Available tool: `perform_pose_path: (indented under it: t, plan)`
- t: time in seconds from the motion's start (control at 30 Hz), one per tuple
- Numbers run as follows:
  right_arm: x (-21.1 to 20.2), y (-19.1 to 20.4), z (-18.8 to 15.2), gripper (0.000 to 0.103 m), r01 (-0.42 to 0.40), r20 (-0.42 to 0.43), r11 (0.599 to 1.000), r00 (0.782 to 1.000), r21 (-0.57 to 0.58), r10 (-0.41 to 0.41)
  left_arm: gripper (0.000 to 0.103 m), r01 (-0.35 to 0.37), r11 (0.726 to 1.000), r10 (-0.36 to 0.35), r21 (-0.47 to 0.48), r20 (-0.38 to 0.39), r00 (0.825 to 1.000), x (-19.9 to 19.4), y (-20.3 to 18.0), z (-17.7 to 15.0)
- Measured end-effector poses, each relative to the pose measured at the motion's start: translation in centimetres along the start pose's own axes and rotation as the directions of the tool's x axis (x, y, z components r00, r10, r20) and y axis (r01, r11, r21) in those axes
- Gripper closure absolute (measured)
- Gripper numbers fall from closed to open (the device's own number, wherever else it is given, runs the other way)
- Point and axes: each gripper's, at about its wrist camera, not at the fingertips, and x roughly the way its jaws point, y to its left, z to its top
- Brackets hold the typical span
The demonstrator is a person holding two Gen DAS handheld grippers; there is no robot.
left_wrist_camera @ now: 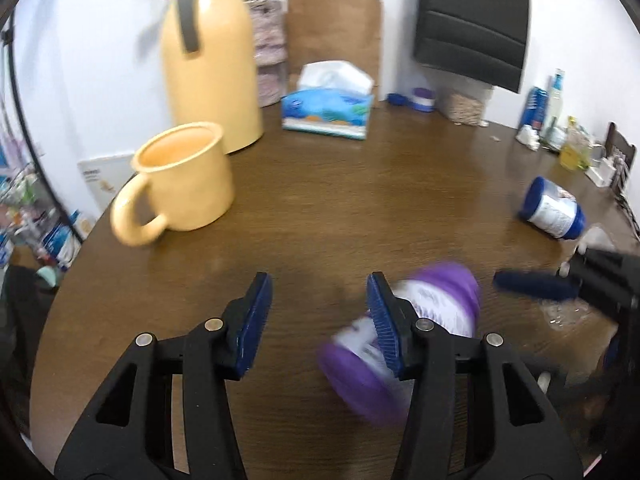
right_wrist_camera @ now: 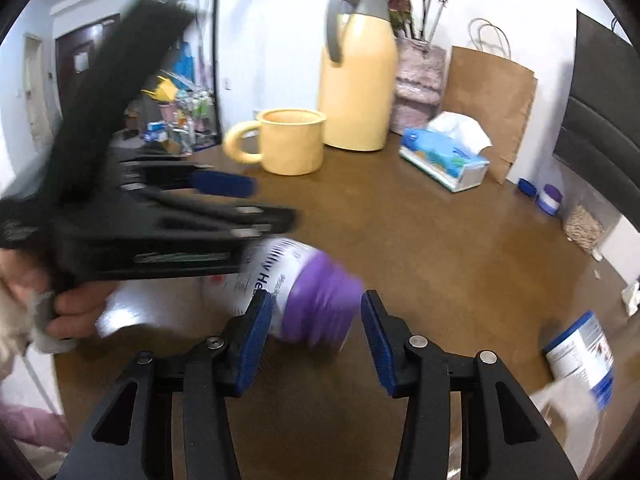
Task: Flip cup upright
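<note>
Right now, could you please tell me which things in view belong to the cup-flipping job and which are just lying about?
Part of the job:
purple-capped cup, tipped over
left gripper, open
right gripper, open

Just lying about:
yellow mug
yellow jug
tissue box
paper bag
blue-capped container

Left hand-held gripper [left_wrist_camera: 320, 320]: black plastic arms with triangular cut-outs, silver round rivets at the joints, ribbed blue pads on both fingers; right hand-held gripper [right_wrist_camera: 316, 336] is built alike; a hand [right_wrist_camera: 72, 312] grips the left one's black body, a pale cuff beside it.
</note>
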Motion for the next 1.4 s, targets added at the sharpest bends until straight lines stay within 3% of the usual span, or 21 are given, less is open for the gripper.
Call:
perform_pose_path:
  t: [0.17,0.3,0.37,0.47,0.53,0.7,0.77,0.83,0.87,1.07,1.2,1.27,1.4]
  plan:
    - [0.6,-1.3,0.4,0.052,-0.016,0.025,0.999,1.000,0.041,0.015,0.057,-0.033,0.999,0.033,-0.035,-0.008,0.999,0.0,1.1,-1.2]
    - [1.0,-1.0,0.9,0.052,-0.022,0.008,0.999,1.000,0.036,0.022,0.054,-0.009,0.997,0.007,-0.083,-0.021,1.000,-0.8,2.2,-1.0]
    - [1.1,-0.8,1.3,0.052,-0.023,0.007,1.000,1.000,0.021,0.023,0.037,0.002,0.994,-0.001,-0.109,0.010,1.000,-2.0,2.6,-0.4]
    - [0.8,-1.2,2.3,0.052,-0.043,0.020,0.999,0.999,0.026,0.043,0.032,0.059,0.994,-0.052,-0.092,0.077,0.996,-3.9,2.2,0.1]
    - [0.3,-1.7,3.2,0.052,-0.041,0.026,0.998,0.999,0.043,0.040,0.030,0.111,0.991,-0.107,-0.072,0.055,0.993,-3.6,1.4,0.2]
    - [-1.5,-2.9,5.4,0.052,-0.060,0.033,0.996,0.998,0.059,0.059,0.030,0.143,0.990,-0.143,0.001,-0.016,0.990,-1.9,0.0,-0.6]
    - [-1.8,-3.3,6.5,0.052,-0.061,0.043,0.998,0.997,0.030,0.060,0.030,0.206,0.978,-0.202,0.037,-0.084,0.976,-0.7,-1.1,-0.6]
    - [-1.5,-3.8,7.2,0.047,-0.063,0.042,0.998,0.997,0.007,0.063,0.031,0.213,0.976,-0.204,0.053,-0.137,0.969,0.8,-2.1,-0.3]
    - [-1.0,-4.4,7.6,0.042,-0.088,0.038,0.996,0.995,0.010,0.088,0.039,0.215,0.975,-0.206,0.047,-0.151,0.967,1.4,-2.3,-0.1]
    - [0.4,-7.3,8.2,0.039,-0.266,0.016,0.960,0.964,0.088,0.266,0.040,0.224,0.974,-0.219,0.014,-0.156,0.963,1.7,-1.9,0.4]
    - [-1.0,-7.6,9.0,0.039,-0.297,0.056,0.953,0.954,0.065,0.294,0.041,0.192,0.981,-0.194,-0.034,-0.089,0.977,0.9,-0.7,0.2]
    - [-1.2,-7.6,9.2,0.027,-0.287,0.078,0.957,0.956,0.028,0.285,0.041,0.165,0.984,-0.168,-0.059,-0.042,0.985,0.3,-0.3,0.6]
    - [0.5,-8.9,8.0,0.025,-0.393,0.090,0.906,0.919,0.159,0.383,0.041,0.136,0.983,-0.119,-0.120,0.142,0.983,-2.0,0.0,1.6]
